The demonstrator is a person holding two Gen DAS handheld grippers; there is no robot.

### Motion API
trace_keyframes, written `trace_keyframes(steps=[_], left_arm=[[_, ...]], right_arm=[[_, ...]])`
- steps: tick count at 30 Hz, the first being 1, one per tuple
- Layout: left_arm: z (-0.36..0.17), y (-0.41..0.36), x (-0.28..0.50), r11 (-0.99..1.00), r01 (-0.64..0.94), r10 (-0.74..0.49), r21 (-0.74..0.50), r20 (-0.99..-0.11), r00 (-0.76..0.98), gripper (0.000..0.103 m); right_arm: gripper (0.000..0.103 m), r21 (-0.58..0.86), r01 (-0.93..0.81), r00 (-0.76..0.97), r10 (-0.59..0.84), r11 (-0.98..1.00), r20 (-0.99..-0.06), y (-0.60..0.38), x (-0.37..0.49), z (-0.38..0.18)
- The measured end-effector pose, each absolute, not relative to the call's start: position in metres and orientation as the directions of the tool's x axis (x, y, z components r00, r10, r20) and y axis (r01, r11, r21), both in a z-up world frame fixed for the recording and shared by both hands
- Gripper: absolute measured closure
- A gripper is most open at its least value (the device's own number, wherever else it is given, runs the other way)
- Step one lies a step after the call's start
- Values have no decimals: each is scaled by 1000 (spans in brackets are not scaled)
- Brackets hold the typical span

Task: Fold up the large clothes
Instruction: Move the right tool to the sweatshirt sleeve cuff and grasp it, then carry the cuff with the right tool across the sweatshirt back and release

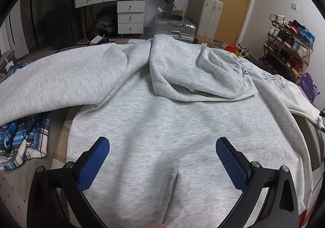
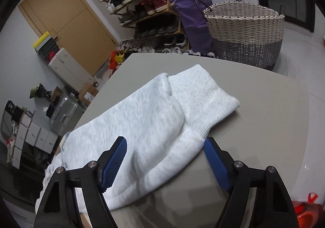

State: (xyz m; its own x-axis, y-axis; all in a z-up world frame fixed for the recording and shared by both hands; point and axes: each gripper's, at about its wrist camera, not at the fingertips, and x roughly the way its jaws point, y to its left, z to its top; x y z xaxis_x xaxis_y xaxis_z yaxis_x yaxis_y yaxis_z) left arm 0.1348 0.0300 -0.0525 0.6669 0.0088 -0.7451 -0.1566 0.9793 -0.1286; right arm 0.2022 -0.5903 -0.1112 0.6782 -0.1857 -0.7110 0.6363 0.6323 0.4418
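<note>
A light grey hoodie (image 1: pixel 162 118) lies spread flat on the table, front pocket near me, hood (image 1: pixel 195 69) folded down over the chest, one sleeve (image 1: pixel 61 81) stretched to the left. My left gripper (image 1: pixel 162 144) is open just above the hoodie's lower body, holding nothing. In the right wrist view the other sleeve (image 2: pixel 154 122) lies on the grey table (image 2: pixel 264 118) with its ribbed cuff (image 2: pixel 205 98) pointing away. My right gripper (image 2: pixel 165 144) is open, its fingers on either side of the sleeve just behind the cuff.
A blue plaid garment (image 1: pixel 22 138) lies at the table's left edge. A wicker basket (image 2: pixel 245 31), a purple bag (image 2: pixel 191 18) and a shoe rack (image 2: pixel 142 2) stand beyond the table's far edge. A silver suitcase (image 1: pixel 174 29) and a drawer desk (image 1: pixel 121 8) stand behind.
</note>
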Motion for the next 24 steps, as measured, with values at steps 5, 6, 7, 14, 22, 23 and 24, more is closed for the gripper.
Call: trace_keyframes(steps=[5, 6, 7, 14, 22, 23, 24], left_arm=[[-53, 30, 134, 979, -163, 15, -125, -745, 667, 1], [-53, 31, 133, 978, -163, 14, -128, -744, 668, 1], [-53, 32, 132, 978, -164, 13, -131, -742, 671, 1], [-52, 41, 126, 973, -174, 8, -151, -734, 680, 1], [-41, 56, 116, 976, -153, -1, -157, -702, 712, 1], [-40, 59, 116, 976, -150, -5, -160, -702, 712, 1], [-37, 62, 116, 976, -145, -11, -165, -697, 717, 1]], right_arm=[[74, 361, 658, 646, -249, 661, -721, -590, 210, -111], [78, 371, 649, 656, -242, 664, -714, -590, 210, -110], [87, 383, 642, 670, -243, 665, -702, -589, 208, -108], [89, 324, 569, 771, -353, 756, -530, -545, 200, -37], [89, 259, 307, 916, -211, 916, -342, -413, 217, 49], [89, 248, 272, 927, -184, 930, -328, -396, 222, 54], [89, 231, 223, 939, -145, 947, -311, -370, 226, 60]])
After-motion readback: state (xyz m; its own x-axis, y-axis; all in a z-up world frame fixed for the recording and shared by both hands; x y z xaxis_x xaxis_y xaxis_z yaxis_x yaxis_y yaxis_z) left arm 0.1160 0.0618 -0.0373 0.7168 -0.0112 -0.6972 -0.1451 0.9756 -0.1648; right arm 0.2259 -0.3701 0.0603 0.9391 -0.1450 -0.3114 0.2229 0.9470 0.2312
